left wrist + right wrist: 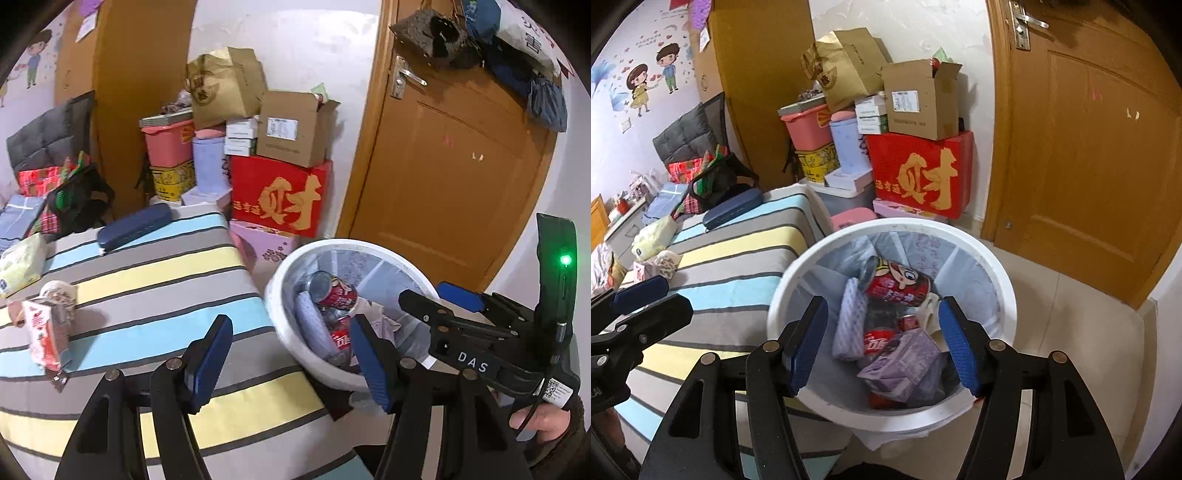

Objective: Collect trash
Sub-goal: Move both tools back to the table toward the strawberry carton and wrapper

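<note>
A striped bed [155, 273] fills the left of the room, with a tissue pack [20, 264], a crumpled cup [59, 291] and a red-and-white carton [46, 338] lying on its near-left part and a dark blue case [135, 226] farther back. Stacked boxes [280, 195] stand against the wall behind the bed's corner, and a wooden door [454, 173] closes the right side. A white bin [1004, 295] lined with a bag stands on the tiled floor just beside the bed.

The left gripper [291, 362] points down over the bed's edge, jaws apart with nothing between them. The right gripper [882, 350] hovers over the bin, jaws wide and empty; a hand [543, 421] holds its grip.

In the bin lie a red can [897, 286], a pale cloth roll [851, 325] and a second red can [882, 339]. Only the right view shows the purple carton [905, 363] on top of them and the wall's cartoon stickers in full. Only the left view shows the bags [517, 48] hung on the door.
</note>
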`<state>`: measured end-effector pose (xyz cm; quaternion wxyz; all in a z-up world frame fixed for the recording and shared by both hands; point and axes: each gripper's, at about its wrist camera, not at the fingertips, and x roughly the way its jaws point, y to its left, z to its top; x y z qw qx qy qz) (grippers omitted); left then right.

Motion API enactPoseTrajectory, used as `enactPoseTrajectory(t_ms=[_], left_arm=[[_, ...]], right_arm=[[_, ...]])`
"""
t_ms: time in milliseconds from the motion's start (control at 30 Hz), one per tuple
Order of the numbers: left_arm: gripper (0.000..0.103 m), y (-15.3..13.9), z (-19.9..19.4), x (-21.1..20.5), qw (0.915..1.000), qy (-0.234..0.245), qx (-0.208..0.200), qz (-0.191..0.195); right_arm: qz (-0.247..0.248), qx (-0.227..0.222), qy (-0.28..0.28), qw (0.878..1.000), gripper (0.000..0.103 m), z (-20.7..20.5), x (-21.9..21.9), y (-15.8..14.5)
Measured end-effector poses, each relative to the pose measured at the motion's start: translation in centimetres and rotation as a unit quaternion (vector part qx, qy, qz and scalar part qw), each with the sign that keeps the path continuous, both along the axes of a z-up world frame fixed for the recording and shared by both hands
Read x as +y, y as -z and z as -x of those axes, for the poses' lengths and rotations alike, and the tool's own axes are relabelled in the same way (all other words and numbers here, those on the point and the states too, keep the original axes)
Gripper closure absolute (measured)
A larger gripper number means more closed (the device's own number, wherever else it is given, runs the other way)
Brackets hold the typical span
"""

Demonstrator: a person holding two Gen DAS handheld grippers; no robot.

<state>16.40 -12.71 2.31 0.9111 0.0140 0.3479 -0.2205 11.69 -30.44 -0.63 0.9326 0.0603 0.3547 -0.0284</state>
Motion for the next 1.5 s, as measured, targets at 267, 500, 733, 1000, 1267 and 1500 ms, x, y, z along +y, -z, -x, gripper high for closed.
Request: enactPoseTrajectory(t_ms=[267, 500, 733, 1000, 1267, 1500], left_arm=[[0.038, -1.1, 2.0, 3.4, 0.9994, -0.029, -0.019, 0.007], [0.038, -1.3, 3.2, 7.2, 0.9976, -0.064, -0.026, 0.004], [0.038, -1.0, 3.9, 10.7, 0.9941, -0.103, -0.034, -0.01], [0.038, -0.1, 4.1, 15.9, 0.9882, -0.151, -0.028, -0.01], [0.038, 0.4, 3.2, 20.2, 0.9824, -0.183, -0.028, -0.021], [0.037, 1.7, 1.0, 22.7, 0.9812, -0.191, -0.011, -0.021]], right_arm=[[-0.012, -0.018, -0.015, 1.0, 0.039, 0.6, 2.1, -0.6], [-0.014, -0.025, -0.037, 0.999, 0.039, 0.7, 4.6, -0.6], [-0.017, -0.034, -0.067, 0.997, 0.039, 0.8, 7.4, -0.7], [-0.018, -0.035, -0.11, 0.993, 0.039, 0.2, 11.2, -0.5], [-0.016, -0.03, -0.152, 0.988, 0.039, -0.9, 14.7, -0.2], [-0.012, -0.026, -0.171, 0.985, 0.039, -2.1, 17.2, 0.0]])
